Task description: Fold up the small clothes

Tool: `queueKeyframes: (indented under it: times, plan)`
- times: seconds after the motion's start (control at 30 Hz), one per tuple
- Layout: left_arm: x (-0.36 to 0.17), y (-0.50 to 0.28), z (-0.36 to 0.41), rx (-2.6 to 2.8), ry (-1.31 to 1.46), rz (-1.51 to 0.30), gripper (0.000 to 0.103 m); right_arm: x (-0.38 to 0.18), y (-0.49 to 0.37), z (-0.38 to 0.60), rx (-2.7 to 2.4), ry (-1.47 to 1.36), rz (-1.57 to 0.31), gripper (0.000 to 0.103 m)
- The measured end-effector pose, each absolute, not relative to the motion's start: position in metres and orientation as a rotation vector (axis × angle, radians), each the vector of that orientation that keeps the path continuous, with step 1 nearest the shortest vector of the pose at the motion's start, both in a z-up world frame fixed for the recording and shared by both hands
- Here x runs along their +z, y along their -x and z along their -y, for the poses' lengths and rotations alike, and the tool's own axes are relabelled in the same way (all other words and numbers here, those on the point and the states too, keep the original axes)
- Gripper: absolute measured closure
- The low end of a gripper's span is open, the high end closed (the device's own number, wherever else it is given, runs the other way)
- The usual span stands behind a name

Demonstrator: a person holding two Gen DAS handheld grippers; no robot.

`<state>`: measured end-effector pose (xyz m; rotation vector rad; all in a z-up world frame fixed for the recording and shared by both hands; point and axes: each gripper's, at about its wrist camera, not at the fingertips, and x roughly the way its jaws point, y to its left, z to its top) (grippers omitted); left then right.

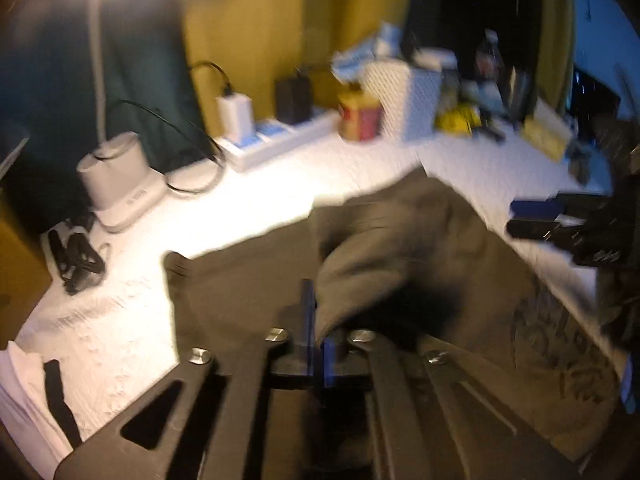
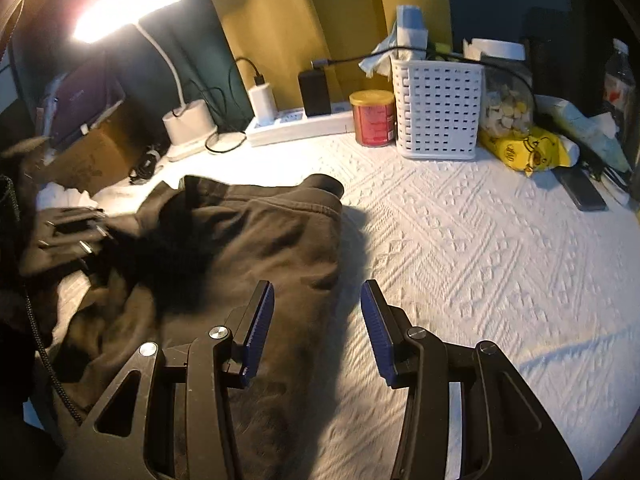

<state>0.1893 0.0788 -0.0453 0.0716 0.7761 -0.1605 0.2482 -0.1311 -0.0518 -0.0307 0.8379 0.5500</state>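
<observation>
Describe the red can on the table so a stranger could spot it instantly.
Start at the white perforated basket at the back of the white textured tablecloth. The red can stands just left of it, at the end of the white power strip: the only red cylinder, with a gold lid.

Left wrist view: close, angled down, blurred. Right wrist view: same slant, from right. Shared: dark olive cloth garment [image 1: 400, 248] [image 2: 248, 240], white perforated plastic basket [image 1: 404, 96] [image 2: 438, 108].
</observation>
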Motion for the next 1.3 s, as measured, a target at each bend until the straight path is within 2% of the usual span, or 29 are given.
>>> queueKeyframes:
  times: [0.17,0.5,0.57,0.6,0.7,0.73,0.83,0.87,0.9,0.93,1.3]
  plan:
    - [-0.039,-0.187,-0.101,-0.137,-0.016,-0.737,0.102,-0.050,-0.271,0.109,0.548,0.063,-0.838,0.055]
    - [-0.059,-0.209,-0.136,-0.150,0.124,-0.853,0.101,-0.068,-0.320,0.083,0.585,-0.023,-0.924,0.055]
    - [-0.060,-0.214,-0.137,-0.150,0.118,-0.858,0.097,-0.067,-0.325,0.084,0.588,-0.034,-0.921,0.055]
    - [-0.061,-0.218,-0.137,-0.149,0.110,-0.861,0.092,-0.067,-0.328,0.085,0.592,-0.044,-0.922,0.055]
    - [-0.062,-0.228,-0.138,-0.161,0.104,-0.857,0.065,-0.067,-0.337,0.088,0.603,-0.084,-0.939,0.055]
    - [-0.062,-0.231,-0.140,-0.161,0.108,-0.852,0.065,-0.068,-0.341,0.088,0.608,-0.093,-0.946,0.055]
    - [-0.066,-0.242,-0.140,-0.173,0.088,-0.844,0.066,-0.074,-0.350,0.088,0.635,-0.121,-0.967,0.056]
    - [-0.068,-0.244,-0.141,-0.174,0.078,-0.850,0.068,-0.077,-0.353,0.088,0.644,-0.139,-0.970,0.071]
    - [-0.069,-0.247,-0.141,-0.173,0.065,-0.855,0.092,-0.079,-0.354,0.087,0.659,-0.150,-0.974,0.098]
    - [-0.070,-0.248,-0.141,-0.167,0.056,-0.861,0.099,-0.079,-0.355,0.084,0.665,-0.144,-0.978,0.098]
    - [-0.041,-0.249,-0.170,-0.062,0.048,-0.734,0.099,-0.048,-0.353,0.089,0.625,-0.098,-0.839,0.099]
